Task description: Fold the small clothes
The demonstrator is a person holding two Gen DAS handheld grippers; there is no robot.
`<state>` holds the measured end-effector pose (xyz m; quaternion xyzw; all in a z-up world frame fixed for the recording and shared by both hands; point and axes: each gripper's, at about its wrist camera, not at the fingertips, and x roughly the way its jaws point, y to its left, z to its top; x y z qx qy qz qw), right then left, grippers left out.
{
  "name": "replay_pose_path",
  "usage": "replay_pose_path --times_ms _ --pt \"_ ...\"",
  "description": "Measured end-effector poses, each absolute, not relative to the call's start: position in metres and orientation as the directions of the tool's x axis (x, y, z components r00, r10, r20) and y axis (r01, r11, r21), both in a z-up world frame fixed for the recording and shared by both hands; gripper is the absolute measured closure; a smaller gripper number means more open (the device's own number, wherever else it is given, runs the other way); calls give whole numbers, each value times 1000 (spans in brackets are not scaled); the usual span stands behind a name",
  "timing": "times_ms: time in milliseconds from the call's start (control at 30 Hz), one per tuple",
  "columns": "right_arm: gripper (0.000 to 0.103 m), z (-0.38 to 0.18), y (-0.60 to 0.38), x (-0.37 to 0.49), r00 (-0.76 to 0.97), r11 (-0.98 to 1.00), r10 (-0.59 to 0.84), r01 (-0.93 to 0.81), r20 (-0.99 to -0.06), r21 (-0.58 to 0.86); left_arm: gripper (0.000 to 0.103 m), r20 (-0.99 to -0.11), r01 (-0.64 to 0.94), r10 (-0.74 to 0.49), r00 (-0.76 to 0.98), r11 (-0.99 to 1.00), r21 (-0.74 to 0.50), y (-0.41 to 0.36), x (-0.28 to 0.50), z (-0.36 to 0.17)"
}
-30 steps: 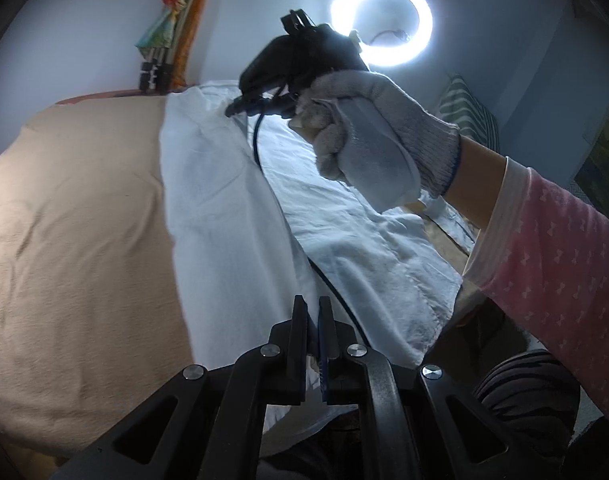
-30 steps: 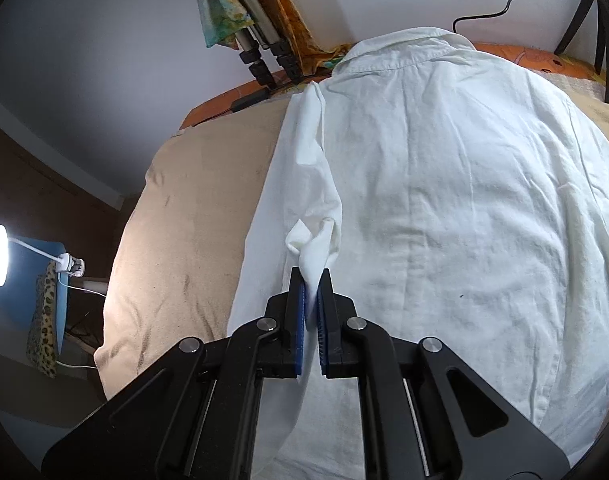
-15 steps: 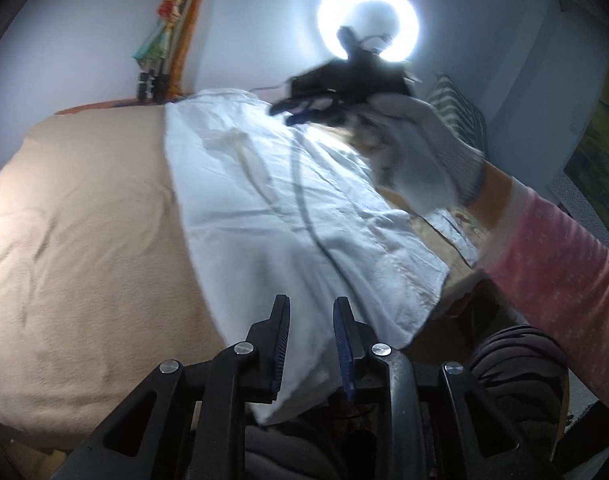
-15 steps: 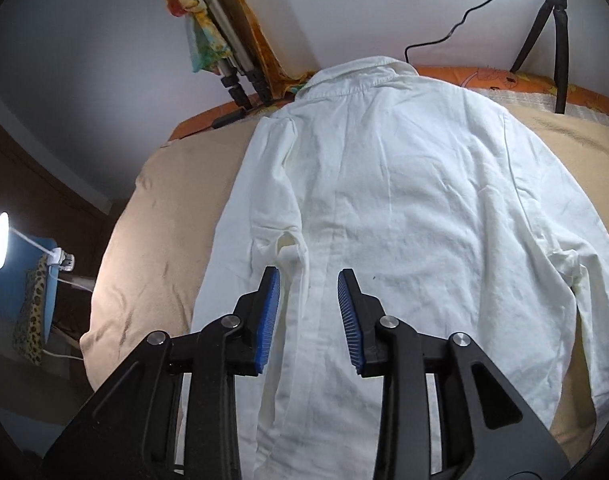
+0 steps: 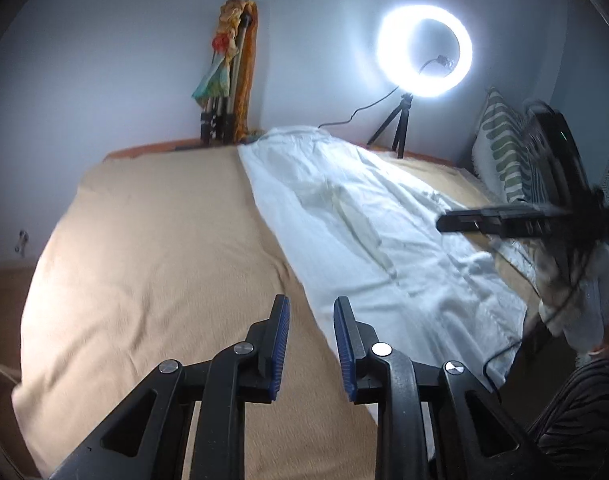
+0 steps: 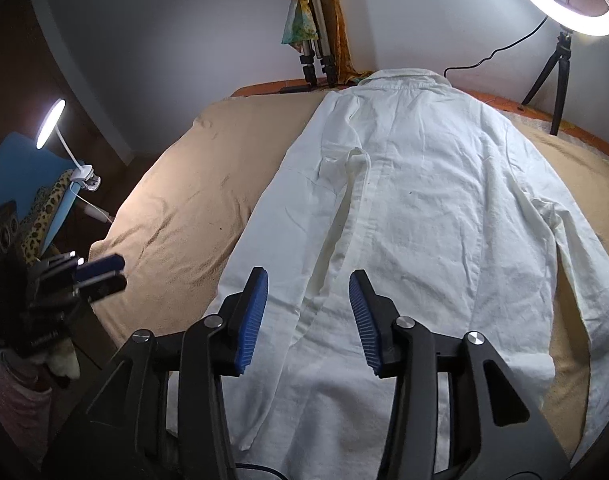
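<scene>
The shirt (image 6: 416, 216) is lying back-up along the tan bed cover (image 6: 184, 208), collar toward the far wall, hem toward the cameras. A second ago its left sleeve (image 6: 344, 208) was being pinched by both grippers; now that sleeve is lying released down the back panel, cuff near the middle, and the left side is being left folded inward. The first side fold is judged done, with the right sleeve (image 6: 560, 240) not yet folded, still spread at the shirt's right edge.

The right gripper (image 6: 308, 312) is being held over the hem with nothing between its pads; its jaws are opening, now moderately apart. The left gripper (image 5: 310, 340) is being held over the bed cover just beside the shirt's folded edge, its jaws narrowly parted and empty, where they were pressed together a second ago. Both have been drawn back from the cloth since then.

Being counted: one shirt, two sleeves, two grippers, one bed cover. Further out: one ring light (image 5: 424, 52) on its small tripod, one bundle of folded tripod legs (image 6: 316, 52) against the wall, one striped pillow (image 5: 504, 148), one desk lamp (image 6: 50, 124).
</scene>
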<state>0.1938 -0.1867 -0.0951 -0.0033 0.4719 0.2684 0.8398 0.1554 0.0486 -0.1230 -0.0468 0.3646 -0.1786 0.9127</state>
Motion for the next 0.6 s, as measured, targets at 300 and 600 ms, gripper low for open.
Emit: replay_pose_path --times_ms 300,600 --pt "54 -72 -253 176 519 917 368 -342 -772 207 74 -602 369 -397 693 912 -177 25 196 -71" --pt "47 -82 -380 159 587 978 208 -97 -783 187 67 -613 512 -532 583 827 -231 -48 180 -77"
